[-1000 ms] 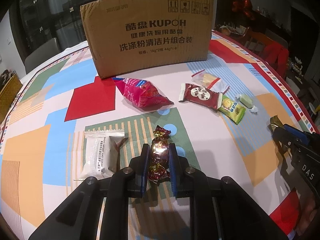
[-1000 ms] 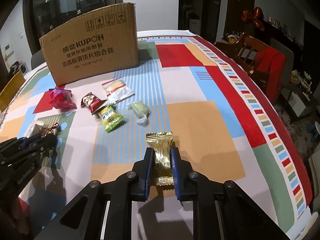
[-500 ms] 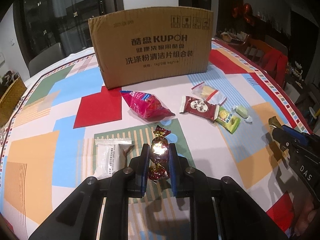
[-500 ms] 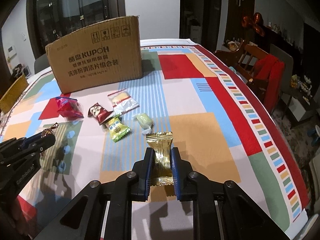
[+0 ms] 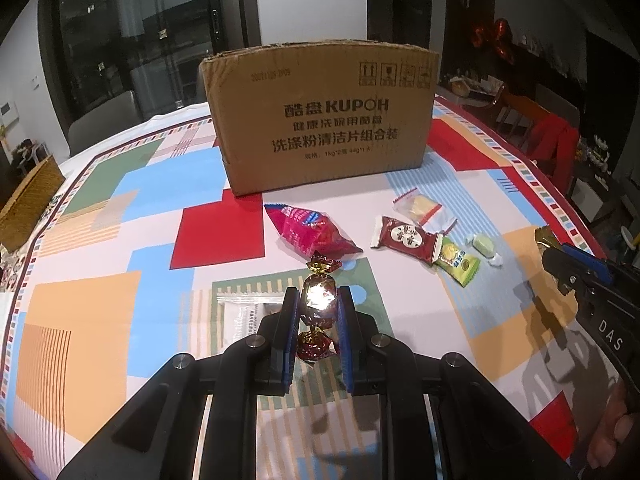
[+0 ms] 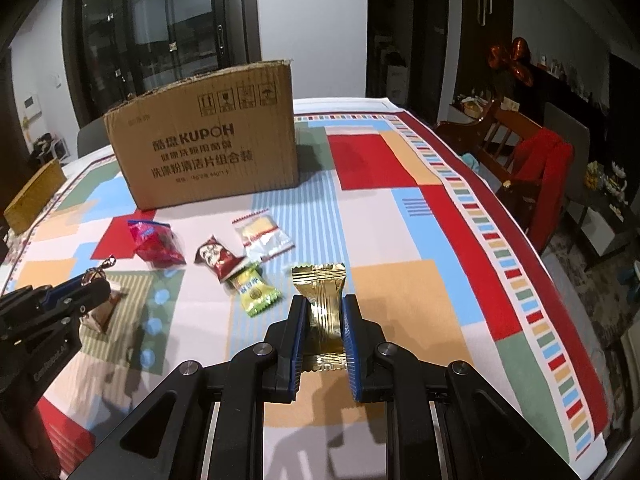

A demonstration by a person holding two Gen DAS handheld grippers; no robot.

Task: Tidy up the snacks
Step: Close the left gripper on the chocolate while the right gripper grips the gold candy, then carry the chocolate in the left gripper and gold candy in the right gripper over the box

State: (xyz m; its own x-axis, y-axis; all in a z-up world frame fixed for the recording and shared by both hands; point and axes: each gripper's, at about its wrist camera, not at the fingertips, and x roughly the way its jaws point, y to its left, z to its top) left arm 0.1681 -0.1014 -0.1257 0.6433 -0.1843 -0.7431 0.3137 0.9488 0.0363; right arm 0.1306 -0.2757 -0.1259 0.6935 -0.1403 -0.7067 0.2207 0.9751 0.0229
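Fingers of the left gripper (image 5: 317, 300) are clamped on a foil-wrapped chocolate (image 5: 318, 307), held clear of the desk (image 5: 100, 320). Left of these fingers, a white packet (image 5: 244, 316) lies flat on the desk. Ahead of them lie a pink bag (image 5: 310, 232), a dark red packet (image 5: 406, 238), a clear packet (image 5: 424, 208), a green-yellow packet (image 5: 456, 260) and a pale green candy (image 5: 484, 244), all in front of the cardboard box (image 5: 320, 120). Fingers of the right gripper (image 6: 324, 320) are clamped on a gold packet (image 6: 322, 296), raised above the desk; the loose snacks lie ahead and left of these fingers.
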